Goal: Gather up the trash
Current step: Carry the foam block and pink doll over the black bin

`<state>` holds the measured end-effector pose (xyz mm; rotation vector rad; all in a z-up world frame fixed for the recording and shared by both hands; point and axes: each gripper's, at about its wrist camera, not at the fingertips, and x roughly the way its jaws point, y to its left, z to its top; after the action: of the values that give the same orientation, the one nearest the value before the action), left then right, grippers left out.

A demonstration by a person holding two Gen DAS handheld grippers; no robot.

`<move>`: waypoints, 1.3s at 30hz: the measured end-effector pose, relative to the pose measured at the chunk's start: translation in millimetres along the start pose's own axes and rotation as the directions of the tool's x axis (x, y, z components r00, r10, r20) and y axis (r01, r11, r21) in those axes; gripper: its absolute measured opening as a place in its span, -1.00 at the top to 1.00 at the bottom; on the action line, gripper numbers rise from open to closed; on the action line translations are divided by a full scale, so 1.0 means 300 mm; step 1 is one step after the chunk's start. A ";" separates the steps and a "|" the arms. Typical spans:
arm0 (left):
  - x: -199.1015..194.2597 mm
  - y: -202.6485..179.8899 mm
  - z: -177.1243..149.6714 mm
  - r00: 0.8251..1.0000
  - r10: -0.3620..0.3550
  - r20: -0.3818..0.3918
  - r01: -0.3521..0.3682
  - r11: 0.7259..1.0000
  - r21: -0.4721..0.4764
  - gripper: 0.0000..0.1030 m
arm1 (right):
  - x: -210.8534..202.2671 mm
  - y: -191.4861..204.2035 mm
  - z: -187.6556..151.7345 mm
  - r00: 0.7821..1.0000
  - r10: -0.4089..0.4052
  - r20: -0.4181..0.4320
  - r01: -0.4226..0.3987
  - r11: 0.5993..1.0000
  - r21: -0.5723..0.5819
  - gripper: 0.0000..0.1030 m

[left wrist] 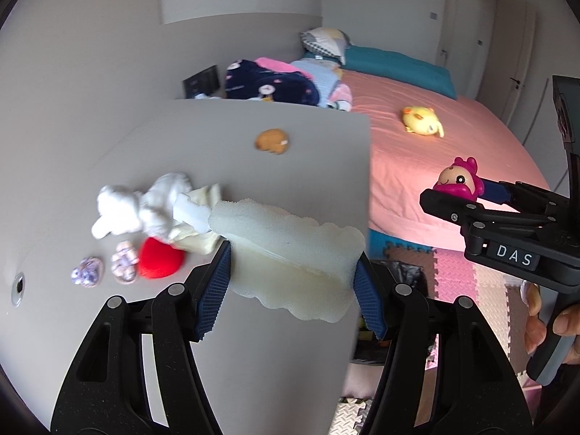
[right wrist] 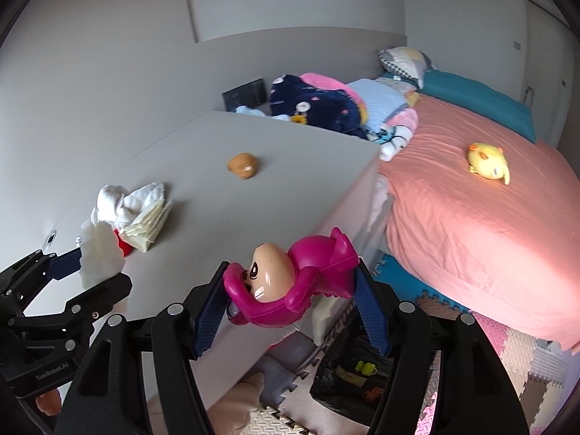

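White foam [left wrist: 290,257] is clamped between the blue pads of the left gripper [left wrist: 291,275], its jaws set wide and pressed into both ends of the piece. It is held above the desk [left wrist: 203,152], near the front right corner. A magenta toy [right wrist: 286,286] is pinched sideways in the right gripper [right wrist: 290,301], the jaws closed against its hood and its back; it is carried just past the desk's edge, over the floor mats [right wrist: 507,359]. A black bin [right wrist: 348,373] with small items inside is seen on the mats directly below the right gripper. On the desk, tissues [left wrist: 145,206], a red ball [left wrist: 159,257] and a brown toy [left wrist: 272,141] are left. Open space is seen between desk and bed [right wrist: 471,217].
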<state>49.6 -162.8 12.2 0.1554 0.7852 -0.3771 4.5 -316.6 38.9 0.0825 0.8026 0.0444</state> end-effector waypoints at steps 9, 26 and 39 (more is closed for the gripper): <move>0.041 -0.162 0.049 0.998 -0.062 -0.006 0.063 0.996 0.067 -0.20 | -0.072 -0.174 -0.024 0.998 -0.064 0.018 0.062 0.996 0.065 -0.29; 0.108 -0.520 0.091 0.977 -0.207 -0.057 0.215 0.947 0.237 -0.23 | -0.187 -0.483 -0.102 0.976 -0.219 0.006 0.213 0.955 0.208 -0.29; 0.193 -0.655 0.058 0.959 -0.245 -0.145 0.278 0.916 0.289 -0.24 | -0.186 -0.615 -0.137 0.964 -0.264 -0.027 0.262 0.929 0.261 -0.29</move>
<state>22.3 -364.6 -16.5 0.3662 0.8521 -0.7518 -62.3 -501.9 33.7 0.2255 0.8021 -0.3179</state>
